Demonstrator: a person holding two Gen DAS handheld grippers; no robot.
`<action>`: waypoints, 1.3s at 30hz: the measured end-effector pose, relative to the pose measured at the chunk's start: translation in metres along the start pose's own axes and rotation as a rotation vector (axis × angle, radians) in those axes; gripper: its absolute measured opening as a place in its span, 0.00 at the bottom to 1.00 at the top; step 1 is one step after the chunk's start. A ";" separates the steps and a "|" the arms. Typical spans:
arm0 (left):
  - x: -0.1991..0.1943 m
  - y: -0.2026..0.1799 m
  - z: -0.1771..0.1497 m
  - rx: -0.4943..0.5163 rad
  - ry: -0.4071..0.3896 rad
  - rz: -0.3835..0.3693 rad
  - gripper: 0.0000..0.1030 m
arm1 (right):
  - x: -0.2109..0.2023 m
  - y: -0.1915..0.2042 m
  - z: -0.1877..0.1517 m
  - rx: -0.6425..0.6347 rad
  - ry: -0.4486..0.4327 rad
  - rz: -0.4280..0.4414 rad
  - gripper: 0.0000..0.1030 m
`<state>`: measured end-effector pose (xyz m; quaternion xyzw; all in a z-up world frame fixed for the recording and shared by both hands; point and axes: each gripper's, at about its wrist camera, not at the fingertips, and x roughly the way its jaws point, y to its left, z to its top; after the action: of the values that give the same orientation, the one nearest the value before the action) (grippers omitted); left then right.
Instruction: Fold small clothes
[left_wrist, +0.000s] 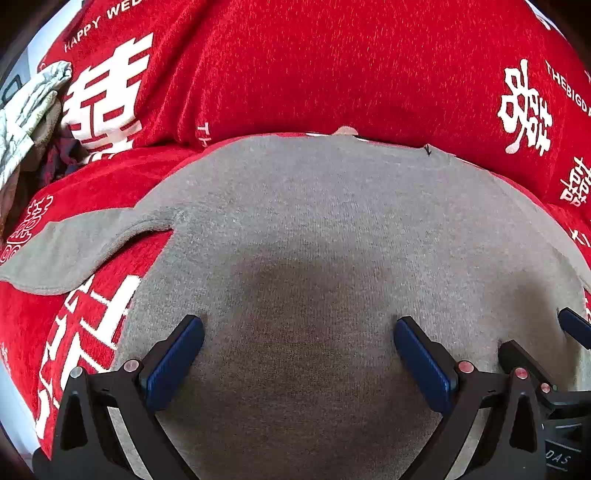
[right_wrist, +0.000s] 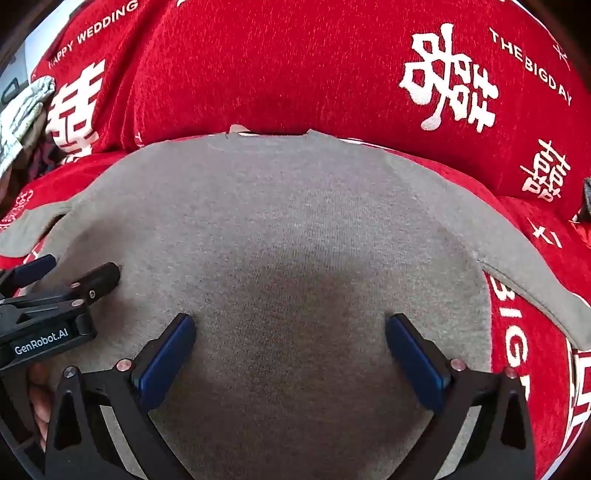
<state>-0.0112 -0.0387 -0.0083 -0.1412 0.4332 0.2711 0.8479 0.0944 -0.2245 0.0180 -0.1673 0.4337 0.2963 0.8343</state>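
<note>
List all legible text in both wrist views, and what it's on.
"HAPPY WEDDING": red cover, upper left.
"THE BIGDAY": same cover, upper right.
"BIG": cover, lower right.
"GenRobot.AI": left gripper body.
"DAS": right gripper body, partly cut off.
Large white Chinese characters: cover; unread.
Grey garment: no text.

You're in a home, on a sofa under a red wedding-print cover (left_wrist: 332, 74), crumpled laundry (left_wrist: 26, 110) piled beside.
</note>
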 end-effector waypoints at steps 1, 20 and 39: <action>0.000 0.001 0.000 -0.001 0.011 -0.003 1.00 | 0.000 0.000 0.001 -0.004 0.010 -0.004 1.00; -0.013 0.004 0.024 -0.003 0.140 -0.022 1.00 | -0.018 -0.003 0.045 0.021 0.114 -0.028 0.99; -0.031 -0.011 0.033 0.053 0.088 0.051 1.00 | -0.030 -0.007 0.048 0.061 0.075 -0.045 0.99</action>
<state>0.0025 -0.0424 0.0359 -0.1196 0.4805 0.2746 0.8243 0.1153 -0.2147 0.0704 -0.1626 0.4696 0.2574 0.8287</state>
